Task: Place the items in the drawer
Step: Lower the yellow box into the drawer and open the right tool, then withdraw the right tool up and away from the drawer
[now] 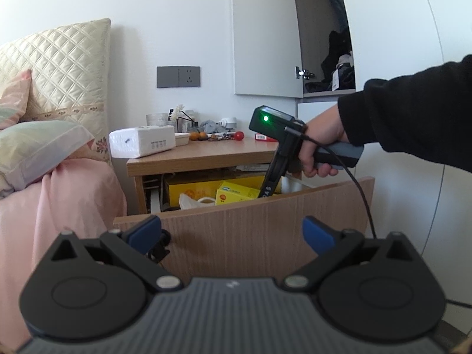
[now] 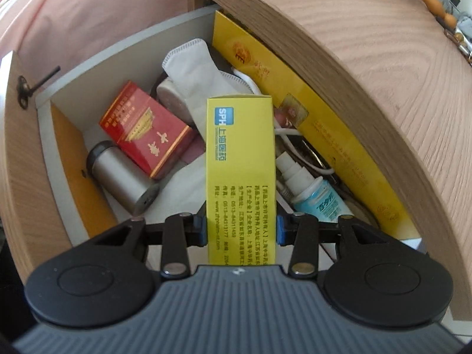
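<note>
My right gripper (image 2: 241, 230) is shut on a yellow medicine box (image 2: 240, 159) and holds it inside the open drawer (image 2: 67, 94), above the items there. In the left wrist view the same box (image 1: 236, 193) shows in the drawer (image 1: 265, 224) under the right gripper (image 1: 267, 190), held by a hand in a black sleeve. My left gripper (image 1: 233, 233) is open and empty in front of the drawer front, with blue pads (image 1: 146, 228).
The drawer holds a red cigarette pack (image 2: 147, 135), a silver cylinder (image 2: 121, 177), a white mask (image 2: 194, 67), a spray bottle (image 2: 309, 185) and a long yellow box (image 2: 324, 135). The nightstand top (image 1: 212, 150) carries a tissue pack (image 1: 141, 143) and small clutter. A bed (image 1: 44, 206) is left.
</note>
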{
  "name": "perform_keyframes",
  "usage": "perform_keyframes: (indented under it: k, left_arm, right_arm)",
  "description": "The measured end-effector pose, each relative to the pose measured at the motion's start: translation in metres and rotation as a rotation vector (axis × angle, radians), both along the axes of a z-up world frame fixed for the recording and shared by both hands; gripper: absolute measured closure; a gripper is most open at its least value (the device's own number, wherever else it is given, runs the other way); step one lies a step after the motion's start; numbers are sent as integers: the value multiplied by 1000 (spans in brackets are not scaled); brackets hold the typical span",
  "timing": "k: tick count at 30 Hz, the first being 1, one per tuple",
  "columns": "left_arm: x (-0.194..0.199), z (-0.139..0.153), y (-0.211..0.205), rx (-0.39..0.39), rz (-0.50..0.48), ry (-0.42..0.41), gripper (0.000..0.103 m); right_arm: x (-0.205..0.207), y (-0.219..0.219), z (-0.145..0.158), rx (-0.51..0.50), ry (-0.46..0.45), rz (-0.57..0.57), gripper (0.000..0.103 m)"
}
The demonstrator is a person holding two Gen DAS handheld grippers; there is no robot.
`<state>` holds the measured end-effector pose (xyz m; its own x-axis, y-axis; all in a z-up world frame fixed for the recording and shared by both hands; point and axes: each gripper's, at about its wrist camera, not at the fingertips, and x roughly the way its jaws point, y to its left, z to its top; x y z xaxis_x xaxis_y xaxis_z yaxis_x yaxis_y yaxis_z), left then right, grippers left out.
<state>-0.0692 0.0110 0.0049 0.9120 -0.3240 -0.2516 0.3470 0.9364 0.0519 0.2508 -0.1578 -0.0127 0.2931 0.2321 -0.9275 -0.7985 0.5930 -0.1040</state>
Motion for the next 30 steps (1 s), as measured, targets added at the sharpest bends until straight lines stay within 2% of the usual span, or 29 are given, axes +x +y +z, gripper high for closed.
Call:
perform_keyframes:
  k: [1, 3, 4, 6, 15, 20, 24, 30]
  left_arm:
    - [1, 0, 0, 1, -1, 2, 0]
    - [1, 0, 0, 3, -3, 2, 0]
    - [1, -1, 0, 4, -3, 2, 0]
    - [2, -1, 0, 3, -4, 2, 0]
    - [-1, -1, -3, 10, -27, -8, 0]
    - [2, -4, -3, 10, -9, 3, 0]
    - [4, -5, -2, 11, 5, 6, 0]
    - [2, -8, -6, 33, 33, -7, 0]
  right_arm:
    - [1, -1, 1, 4, -1, -13, 58]
    - [1, -5, 5, 19, -15, -45, 42]
    - [1, -8, 9, 31, -22, -52, 38]
    - [-2, -12, 16, 50, -33, -57, 19]
    - [-23, -41, 62, 128, -119, -124, 19]
    - [-43, -55, 90, 198, -254, -211, 19]
    - [-77, -73, 109, 291, -370, -278, 19]
    - [-121, -92, 117, 411, -496, -316, 19]
